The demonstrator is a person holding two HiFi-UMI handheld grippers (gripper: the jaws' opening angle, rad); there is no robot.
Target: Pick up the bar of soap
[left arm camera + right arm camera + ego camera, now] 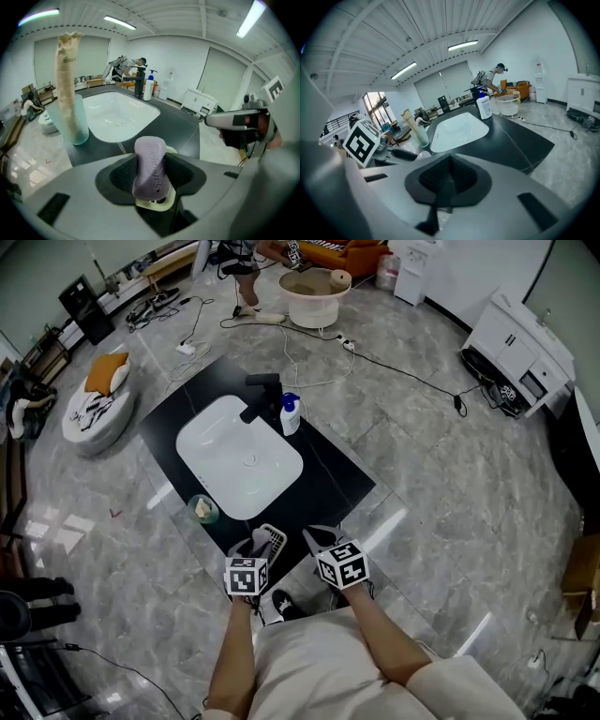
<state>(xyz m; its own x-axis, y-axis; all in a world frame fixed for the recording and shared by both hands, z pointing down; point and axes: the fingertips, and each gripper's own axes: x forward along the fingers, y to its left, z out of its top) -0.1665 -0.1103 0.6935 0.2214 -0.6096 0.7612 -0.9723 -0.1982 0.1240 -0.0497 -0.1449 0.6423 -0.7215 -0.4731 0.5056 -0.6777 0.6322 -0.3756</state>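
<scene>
Your left gripper (151,174) has its dark padded jaws pinching the bar of soap (150,161), a purple bar standing on end between them with its lettered edge turned toward the camera. Just under and behind the bar shows the pale rim of a soap dish (155,205); whether bar and dish touch you cannot tell. Ahead of these jaws and to their left stands a translucent green cup (75,123) with a tall pale thing upright in it, on the black counter (180,125). Straight ahead, beyond the cup, lies the white basin (119,115), and at its far side a black faucet (139,84) with a white pump bottle (149,88) just beside it. To the right of the jaws, apart from them, your right gripper (445,182) hangs level; its jaws are pressed together with nothing between them, and the basin and cup lie ahead of them to the left. From above, both grippers sit side by side at the counter's near corner
</scene>
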